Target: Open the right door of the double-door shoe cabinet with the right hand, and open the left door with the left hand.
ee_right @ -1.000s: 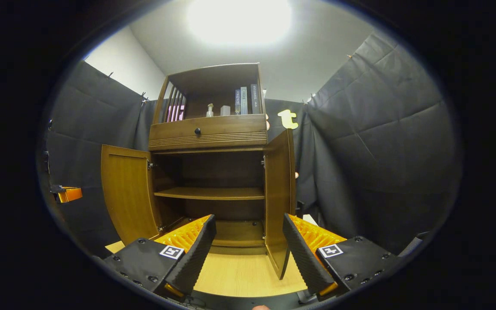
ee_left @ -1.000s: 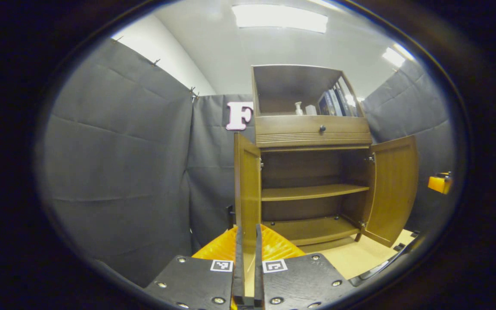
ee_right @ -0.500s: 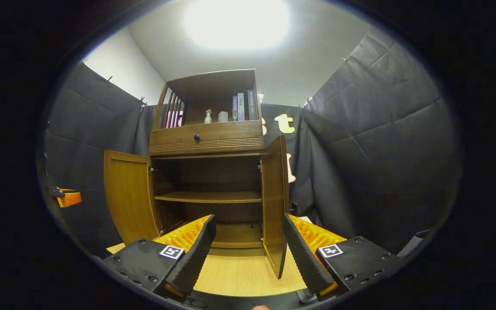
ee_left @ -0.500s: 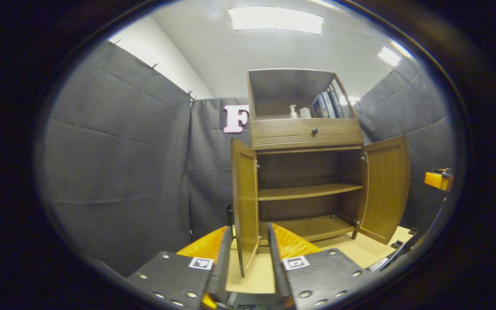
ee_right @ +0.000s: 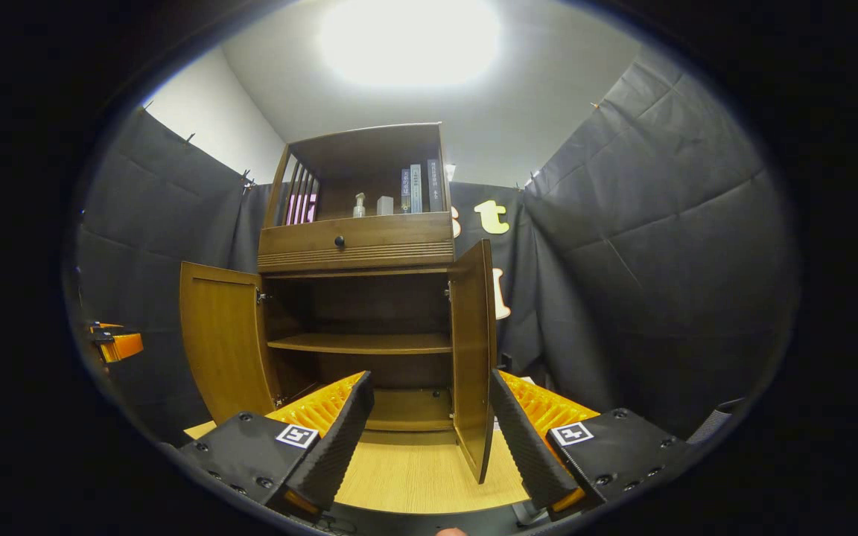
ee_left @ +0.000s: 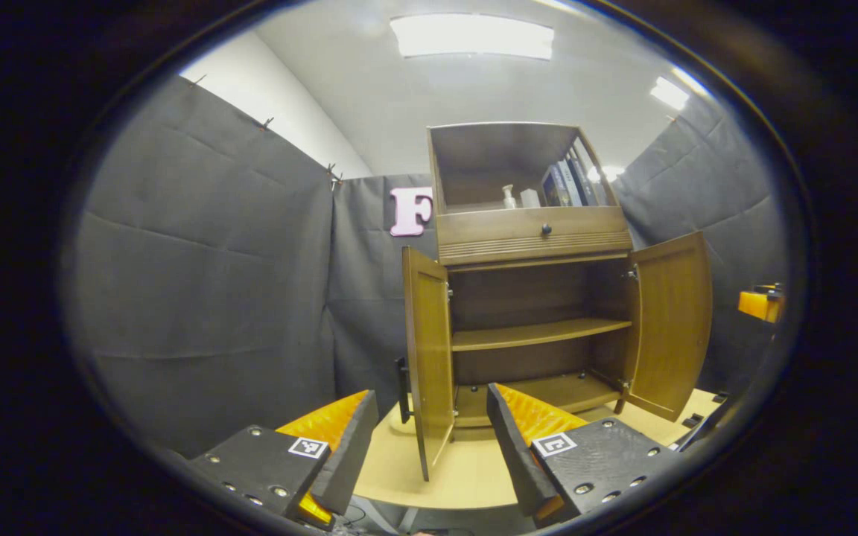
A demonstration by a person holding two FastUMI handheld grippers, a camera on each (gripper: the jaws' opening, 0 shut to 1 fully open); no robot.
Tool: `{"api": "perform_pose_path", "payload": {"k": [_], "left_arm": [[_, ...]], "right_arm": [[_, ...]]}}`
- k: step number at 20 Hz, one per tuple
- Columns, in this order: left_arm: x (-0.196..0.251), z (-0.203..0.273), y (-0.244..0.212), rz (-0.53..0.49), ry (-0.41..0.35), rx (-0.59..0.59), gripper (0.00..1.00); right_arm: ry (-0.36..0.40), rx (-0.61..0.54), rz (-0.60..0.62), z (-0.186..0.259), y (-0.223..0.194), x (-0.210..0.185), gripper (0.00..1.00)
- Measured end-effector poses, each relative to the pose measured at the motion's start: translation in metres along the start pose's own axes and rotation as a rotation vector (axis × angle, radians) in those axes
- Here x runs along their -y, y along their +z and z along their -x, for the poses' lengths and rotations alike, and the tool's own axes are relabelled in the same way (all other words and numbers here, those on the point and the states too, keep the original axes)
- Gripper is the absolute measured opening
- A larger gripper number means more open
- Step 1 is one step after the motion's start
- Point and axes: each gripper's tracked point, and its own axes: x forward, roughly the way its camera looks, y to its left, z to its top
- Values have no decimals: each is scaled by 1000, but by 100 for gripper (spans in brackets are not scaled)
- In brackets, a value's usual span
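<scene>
Black cloth walls close the booth on all sides, white ceiling with lit panels overhead. Nearest in the left gripper view, left gripper (ee_left: 423, 445) fingers spread apart, holding nothing, free edge of the left door (ee_left: 427, 361) standing between them but not touched. Nearest in the right gripper view, right gripper (ee_right: 429, 435) fingers likewise apart, empty, the right door (ee_right: 472, 350) edge between them, no contact visible. Light wood floor (ee_right: 414, 473) runs under both doors. Shoe cabinet (ee_left: 533, 298) stands just behind, both doors swung out wide, left door edge-on to the left camera, right door (ee_left: 669, 316) angled out on the far side. Inside: one middle shelf (ee_right: 360, 342) and a bottom board, both bare. Above the doors a drawer with dark knob (ee_right: 339, 240). Top open compartment holds a small pump bottle (ee_right: 359, 205), a pale box beside it, and upright books (ee_right: 419, 187). Other gripper shows at the far edge in each view, right one (ee_left: 758, 304) and left one (ee_right: 118, 344), well apart from the cabinet.
</scene>
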Motion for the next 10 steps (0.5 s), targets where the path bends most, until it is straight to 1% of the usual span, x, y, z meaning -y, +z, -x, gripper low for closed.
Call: {"api": "perform_pose_path", "payload": {"k": [1,2,10], "left_arm": [[0,0,-1,1,3,2,85],[0,0,0,2,5,5,85],[-4,0,0,6,22,7,85]], "right_arm": [[1,-1,2,0,-1,-1,92],[1,-1,4,-1,0,-1,98],[5,-4,1,-3,-2,-2,98]]}}
